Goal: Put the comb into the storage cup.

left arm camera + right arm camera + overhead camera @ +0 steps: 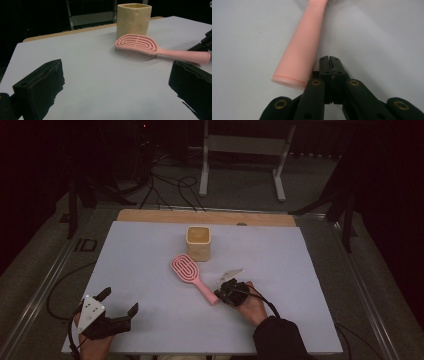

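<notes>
A pink hairbrush (192, 274) lies on the white table mat (150, 250), head toward a cream square cup (198, 242), handle toward the near right. My right gripper (220, 294) is at the handle's end; in the right gripper view its jaws are shut (329, 59) with nothing between them, tips just beside the handle (298, 60) and not around it. My left gripper (120, 302) rests at the near left corner, jaws wide open and empty (112, 85). The left gripper view shows the brush (140, 46) and the cup (133, 18) ahead of it.
A wooden strip (205, 217) edges the far side of the mat. Beyond it stand a white metal frame (242, 157) and cables (170, 190) on the dark floor. Bare mat stretches between the left gripper and the brush.
</notes>
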Available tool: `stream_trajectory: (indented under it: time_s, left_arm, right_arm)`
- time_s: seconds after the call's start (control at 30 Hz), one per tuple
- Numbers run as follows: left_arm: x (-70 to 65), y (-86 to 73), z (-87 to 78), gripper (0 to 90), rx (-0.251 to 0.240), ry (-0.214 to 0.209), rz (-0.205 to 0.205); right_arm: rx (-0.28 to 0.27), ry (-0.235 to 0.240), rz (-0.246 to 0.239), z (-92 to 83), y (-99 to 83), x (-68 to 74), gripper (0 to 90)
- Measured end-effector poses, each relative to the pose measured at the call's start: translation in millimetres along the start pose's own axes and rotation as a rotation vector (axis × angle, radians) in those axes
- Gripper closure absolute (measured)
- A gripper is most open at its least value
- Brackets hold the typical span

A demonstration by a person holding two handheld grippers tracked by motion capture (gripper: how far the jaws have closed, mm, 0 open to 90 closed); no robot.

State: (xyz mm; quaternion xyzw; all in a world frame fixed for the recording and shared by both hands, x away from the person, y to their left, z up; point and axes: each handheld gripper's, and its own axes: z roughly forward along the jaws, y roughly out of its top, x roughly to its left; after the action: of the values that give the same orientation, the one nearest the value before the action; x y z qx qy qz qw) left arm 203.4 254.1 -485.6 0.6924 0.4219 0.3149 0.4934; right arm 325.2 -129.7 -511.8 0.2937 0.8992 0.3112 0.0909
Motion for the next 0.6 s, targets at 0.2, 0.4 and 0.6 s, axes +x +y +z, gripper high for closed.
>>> stream_trajectory:
  time_s: [0.2,0.4,0.6]
  left_arm:
    - [0.0,0.0,-0.2,0.6,-0.002,0.000,-0.001]
    - [0.1,-0.1,0.0,0.7,0.001,0.000,0.000]
    - [-0.2,0.0,0.0,0.7,0.001,0.001,0.000]
  right_arm:
    - [0.008,0.012,-0.059,1.7,2.5,16.3,89.7]
    - [0.004,0.041,-0.092,3.7,4.7,29.9,89.7]
    - [-0.001,0.082,-0.117,6.6,7.5,43.5,89.6]
